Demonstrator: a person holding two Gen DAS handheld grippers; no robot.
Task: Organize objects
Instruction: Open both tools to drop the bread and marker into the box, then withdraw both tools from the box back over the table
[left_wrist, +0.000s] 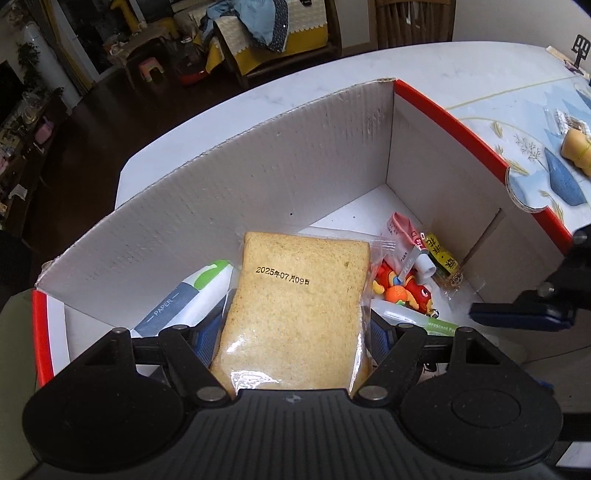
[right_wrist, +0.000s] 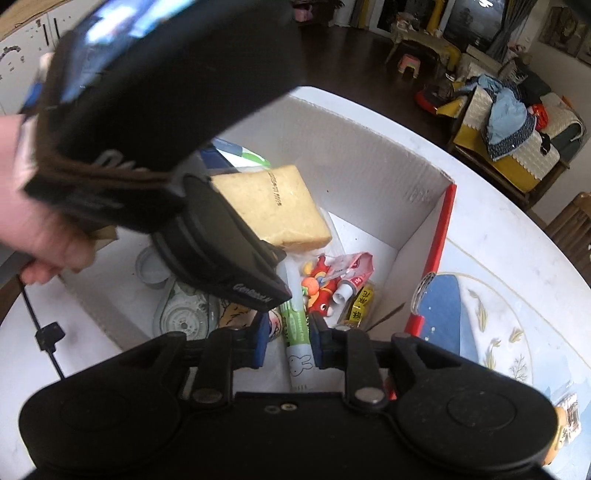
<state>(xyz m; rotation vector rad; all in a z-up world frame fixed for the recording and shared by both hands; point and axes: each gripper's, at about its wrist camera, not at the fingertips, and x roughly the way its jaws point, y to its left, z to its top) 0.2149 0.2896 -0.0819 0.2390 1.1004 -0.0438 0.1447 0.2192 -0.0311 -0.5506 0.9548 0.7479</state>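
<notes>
My left gripper (left_wrist: 291, 336) is shut on a bagged slice of bread (left_wrist: 295, 314) and holds it inside the white cardboard box (left_wrist: 258, 166). The bread also shows in the right wrist view (right_wrist: 273, 206), under the left gripper's body. My right gripper (right_wrist: 286, 345) hovers over the box's near side, its jaws apart, with a green-and-white pen pack (right_wrist: 297, 343) lying on the box floor below them. A red toy (left_wrist: 406, 291), a pink tube (left_wrist: 406, 236) and a yellow packet (left_wrist: 443, 258) lie in the box.
A paper pack (left_wrist: 192, 299) lies under the bread. A round lid and a clear container (right_wrist: 181, 317) sit at the box's left. The box has red-edged walls (right_wrist: 439, 236). A patterned mat (right_wrist: 498, 325) with small snack items (left_wrist: 576, 147) lies to the right on the white table.
</notes>
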